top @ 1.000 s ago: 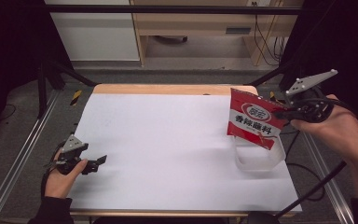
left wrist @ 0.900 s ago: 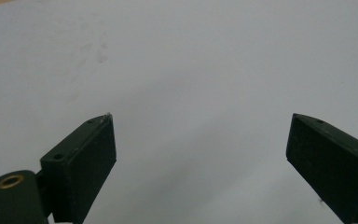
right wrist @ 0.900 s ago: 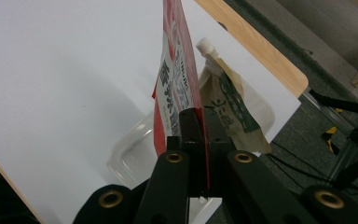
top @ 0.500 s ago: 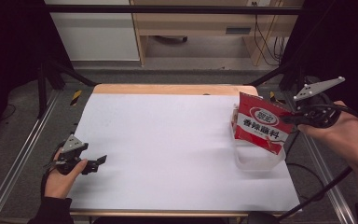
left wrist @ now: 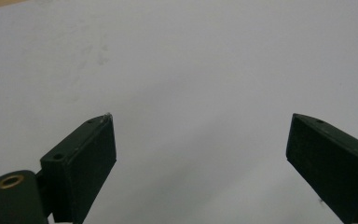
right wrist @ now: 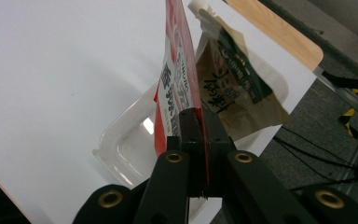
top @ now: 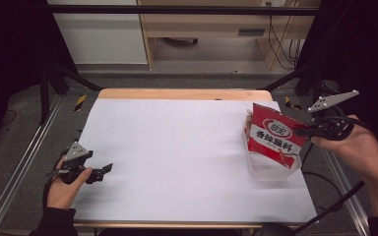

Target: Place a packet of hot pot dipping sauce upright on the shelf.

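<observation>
My right gripper (top: 307, 131) (right wrist: 199, 116) is shut on the edge of a red sauce packet (top: 274, 137) (right wrist: 177, 79), holding it upright in a clear plastic container (top: 270, 170) (right wrist: 126, 140) at the table's right side. A brown spouted pouch (right wrist: 233, 79) leans inside the same container behind the red packet. My left gripper (top: 103, 170) (left wrist: 200, 140) rests low at the table's left front, open, with bare white tabletop between its jaws.
The white table top (top: 177, 147) spreads between the two hands, with a wooden strip (top: 177, 93) along its far edge. Metal rails (top: 19, 167) run along both sides. Black cables (top: 325, 177) trail off the right edge.
My right gripper has lowered the red packet toward the near right, down into the clear container. The left gripper has stayed put.
</observation>
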Available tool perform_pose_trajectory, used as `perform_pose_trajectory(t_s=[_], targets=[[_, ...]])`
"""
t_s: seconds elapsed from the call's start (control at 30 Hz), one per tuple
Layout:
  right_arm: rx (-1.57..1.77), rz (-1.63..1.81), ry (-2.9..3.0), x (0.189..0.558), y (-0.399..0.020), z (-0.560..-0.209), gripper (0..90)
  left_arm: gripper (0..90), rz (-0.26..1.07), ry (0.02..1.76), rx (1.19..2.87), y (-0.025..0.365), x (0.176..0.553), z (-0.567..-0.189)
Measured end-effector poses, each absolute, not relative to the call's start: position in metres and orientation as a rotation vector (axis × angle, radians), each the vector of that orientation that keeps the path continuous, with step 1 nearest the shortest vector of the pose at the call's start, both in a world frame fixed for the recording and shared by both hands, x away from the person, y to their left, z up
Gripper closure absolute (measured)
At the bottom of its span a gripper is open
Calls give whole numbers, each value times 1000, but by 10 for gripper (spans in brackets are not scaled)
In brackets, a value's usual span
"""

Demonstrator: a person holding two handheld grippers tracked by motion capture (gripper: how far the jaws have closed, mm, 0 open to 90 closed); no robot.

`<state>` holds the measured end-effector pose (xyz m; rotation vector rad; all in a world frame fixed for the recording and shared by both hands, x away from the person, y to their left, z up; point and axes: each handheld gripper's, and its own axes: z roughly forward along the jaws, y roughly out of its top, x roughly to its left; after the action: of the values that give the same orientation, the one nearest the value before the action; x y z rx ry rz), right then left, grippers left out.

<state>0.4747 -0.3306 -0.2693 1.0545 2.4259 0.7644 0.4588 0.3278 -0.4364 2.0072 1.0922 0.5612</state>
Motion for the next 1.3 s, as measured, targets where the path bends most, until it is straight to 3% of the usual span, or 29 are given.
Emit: perform_pose_trajectory(t_s=[0.63,1.1,1.3], targets=[[1192,766,2426,472,-362,-299,873,84,556,1093,2011,328,459,-437],[1157,751,2392,481,-344,-298,406,84,557,1095,2008,328,458,-437],[1136,733,2387,491,-323,-293,293,84,557,1093,2012,330,458,-436]])
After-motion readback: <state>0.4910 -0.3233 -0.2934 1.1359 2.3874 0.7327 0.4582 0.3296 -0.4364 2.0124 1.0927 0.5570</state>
